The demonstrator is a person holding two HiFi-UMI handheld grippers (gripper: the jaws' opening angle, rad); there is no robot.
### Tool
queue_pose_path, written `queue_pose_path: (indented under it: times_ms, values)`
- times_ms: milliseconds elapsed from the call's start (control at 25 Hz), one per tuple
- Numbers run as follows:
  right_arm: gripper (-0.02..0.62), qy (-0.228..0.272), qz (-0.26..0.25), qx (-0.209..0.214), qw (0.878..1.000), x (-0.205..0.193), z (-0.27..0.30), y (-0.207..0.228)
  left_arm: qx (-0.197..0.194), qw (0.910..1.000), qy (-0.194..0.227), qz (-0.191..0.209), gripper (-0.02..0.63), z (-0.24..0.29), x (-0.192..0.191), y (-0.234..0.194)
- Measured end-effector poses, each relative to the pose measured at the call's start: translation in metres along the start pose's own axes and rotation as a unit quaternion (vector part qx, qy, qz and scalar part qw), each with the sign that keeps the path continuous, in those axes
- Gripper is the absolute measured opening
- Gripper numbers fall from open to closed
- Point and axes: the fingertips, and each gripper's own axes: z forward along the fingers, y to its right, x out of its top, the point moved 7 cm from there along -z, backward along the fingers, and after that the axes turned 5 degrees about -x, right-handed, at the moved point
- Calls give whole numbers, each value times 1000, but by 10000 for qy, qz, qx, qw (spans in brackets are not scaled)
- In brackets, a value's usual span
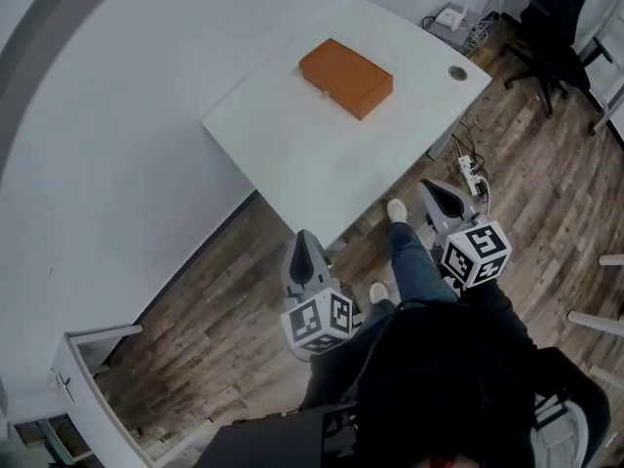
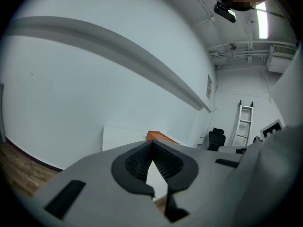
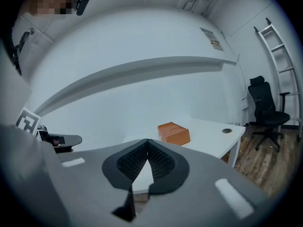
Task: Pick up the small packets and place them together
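Head view: an orange box (image 1: 346, 76) lies well ahead on the white table (image 1: 283, 149), its long axis slanting from far left to near right. No small packets can be made out. The left gripper (image 1: 305, 247) and right gripper (image 1: 436, 195) hang off the table's near corner, well apart from the box.

Left gripper view: fingers (image 2: 132, 167) pressed together, empty — the box peeks just above their tips.

Right gripper view: fingers (image 3: 163, 163) likewise closed on nothing — the box is ahead, slightly right; this hand looks nearer.

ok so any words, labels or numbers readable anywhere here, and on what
None can be read.
Small wall notice: print too small to read.
Flat orange box on the white table: no print visible.
Black-and-white marker cubes: square patterns only, no letters.
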Motion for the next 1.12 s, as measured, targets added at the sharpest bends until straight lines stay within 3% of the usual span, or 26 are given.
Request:
queue_pose_path:
  times_ms: [160, 320, 560, 720, 1120]
  values:
    - [2, -120, 9, 226, 9997, 10, 51, 15, 395, 9991, -119, -102, -2, 34, 2, -12]
    - [2, -191, -106, 430, 9988, 26, 104, 37, 524, 9984, -228, -46, -2, 89, 4, -15]
    - [2, -325, -150, 567, 9977, 54, 174, 91, 357, 9989, -290, 49, -2, 183, 13, 7]
    - [2, -396, -175, 667, 9968, 77, 216, 125, 120, 9982, -592, -25, -2, 235, 17, 25]
    - [2, -658, -289, 1170, 9905, 107, 307, 161, 735, 9949, -690, 53, -2, 311, 28, 24]
